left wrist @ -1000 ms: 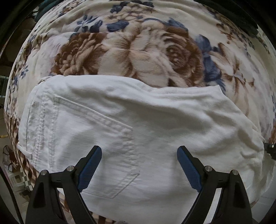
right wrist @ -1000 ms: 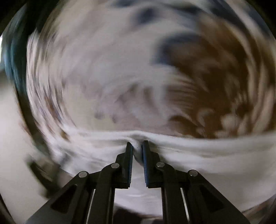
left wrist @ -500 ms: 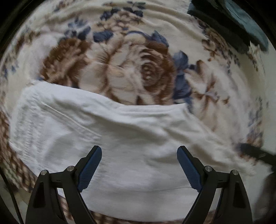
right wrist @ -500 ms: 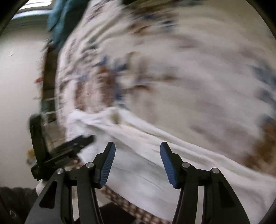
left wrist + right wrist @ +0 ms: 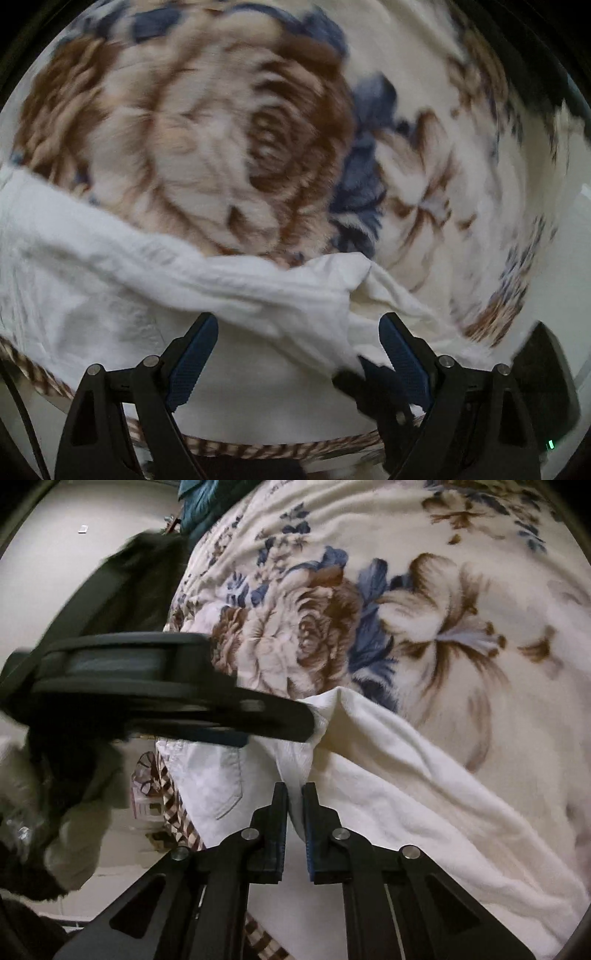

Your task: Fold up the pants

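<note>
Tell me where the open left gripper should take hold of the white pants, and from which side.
Grip the raised fold ridge of the white cotton pants just ahead of the left gripper, coming straight forward from the near edge. That ridge stands up off the floral blanket, so the open fingers can probably straddle it. The right gripper already pinches the cloth alongside.

My white pants (image 5: 388, 775) lie folded on the near edge of the floral blanket (image 5: 424, 609), back pocket (image 5: 221, 779) showing at left, a raised fold of cloth pinched up mid-garment.
</note>
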Available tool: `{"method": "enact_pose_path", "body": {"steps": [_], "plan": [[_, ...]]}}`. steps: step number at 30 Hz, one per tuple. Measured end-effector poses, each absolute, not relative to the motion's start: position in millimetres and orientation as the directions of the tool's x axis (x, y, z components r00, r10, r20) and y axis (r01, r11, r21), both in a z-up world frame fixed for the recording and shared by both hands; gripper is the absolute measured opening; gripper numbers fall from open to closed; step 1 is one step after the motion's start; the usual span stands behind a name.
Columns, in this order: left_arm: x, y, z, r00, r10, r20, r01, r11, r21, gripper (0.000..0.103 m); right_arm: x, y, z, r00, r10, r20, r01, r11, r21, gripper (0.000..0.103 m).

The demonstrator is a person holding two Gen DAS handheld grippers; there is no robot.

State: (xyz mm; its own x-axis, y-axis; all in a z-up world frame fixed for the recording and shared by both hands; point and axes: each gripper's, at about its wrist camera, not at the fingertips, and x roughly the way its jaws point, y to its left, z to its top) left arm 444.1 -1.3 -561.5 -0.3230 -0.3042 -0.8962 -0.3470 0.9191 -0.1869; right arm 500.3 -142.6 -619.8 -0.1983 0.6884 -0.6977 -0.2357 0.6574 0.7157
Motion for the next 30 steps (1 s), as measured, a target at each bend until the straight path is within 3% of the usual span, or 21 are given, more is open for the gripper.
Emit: {"method": "enact_pose_path", "body": {"steps": [2, 6, 9, 11, 13, 17, 22, 28, 30], "plan": [[443.2, -13.2, -567.3, -0.350, -0.262, -0.899, -0.288, 0.944, -0.163, 0.087, 493.2, -144.4, -613.6, -0.187, 0.698, -0.691, -0.238, 0.651, 0.721, 0.008], [432.1, -22.9, -568.0, -0.335, -0.184, -0.924, -0.182, 0.975, -0.128, 0.037, 485.9, -133.9, -611.6, -0.202, 0.694, -0.692, -0.255, 0.645, 0.721, 0.007], [419.3, -15.9, -562.6, -0.299, -0.208, -0.931, -0.193, 0.969, -0.155, 0.024, 493.3, -145.4, -621.5, -0.238, 0.727, -0.644, -0.154, 0.627, 0.764, 0.007], [411.6, -10.1, -557.1, -0.279, -0.233, -0.931, -0.215, 0.961, -0.176, 0.022, 507.3, -168.1, -634.6, -0.234, 0.787, -0.571, -0.002, 0.587, 0.809, 0.007], [406.1, -8.4, -550.9, -0.257, -0.242, -0.936, -0.219, 0.958, -0.187, 0.022, 518.8, -180.0, -638.3, -0.206, 0.786, -0.583, 0.030, 0.601, 0.799, 0.013], [398.0, -5.6, -549.5, -0.240, -0.259, -0.936, -0.239, 0.950, -0.202, 0.022, 536.0, -159.1, -640.8, -0.296, 0.694, -0.657, -0.117, 0.656, 0.746, 0.014], [393.9, 3.4, -546.5, -0.218, -0.281, -0.935, -0.249, 0.942, -0.225, 0.022, 535.5, -106.9, -651.0, -0.419, 0.447, -0.790, -0.414, 0.680, 0.605, 0.021], [390.1, 13.9, -535.8, -0.197, -0.312, -0.929, -0.276, 0.927, -0.253, 0.021, 539.7, -94.7, -644.1, -0.428, 0.389, -0.816, -0.487, 0.661, 0.571, 0.021], [388.3, 13.9, -532.8, -0.187, -0.313, -0.931, -0.268, 0.928, -0.259, 0.021, 542.3, -99.3, -641.1, -0.428, 0.414, -0.803, -0.479, 0.650, 0.590, 0.034]]}}
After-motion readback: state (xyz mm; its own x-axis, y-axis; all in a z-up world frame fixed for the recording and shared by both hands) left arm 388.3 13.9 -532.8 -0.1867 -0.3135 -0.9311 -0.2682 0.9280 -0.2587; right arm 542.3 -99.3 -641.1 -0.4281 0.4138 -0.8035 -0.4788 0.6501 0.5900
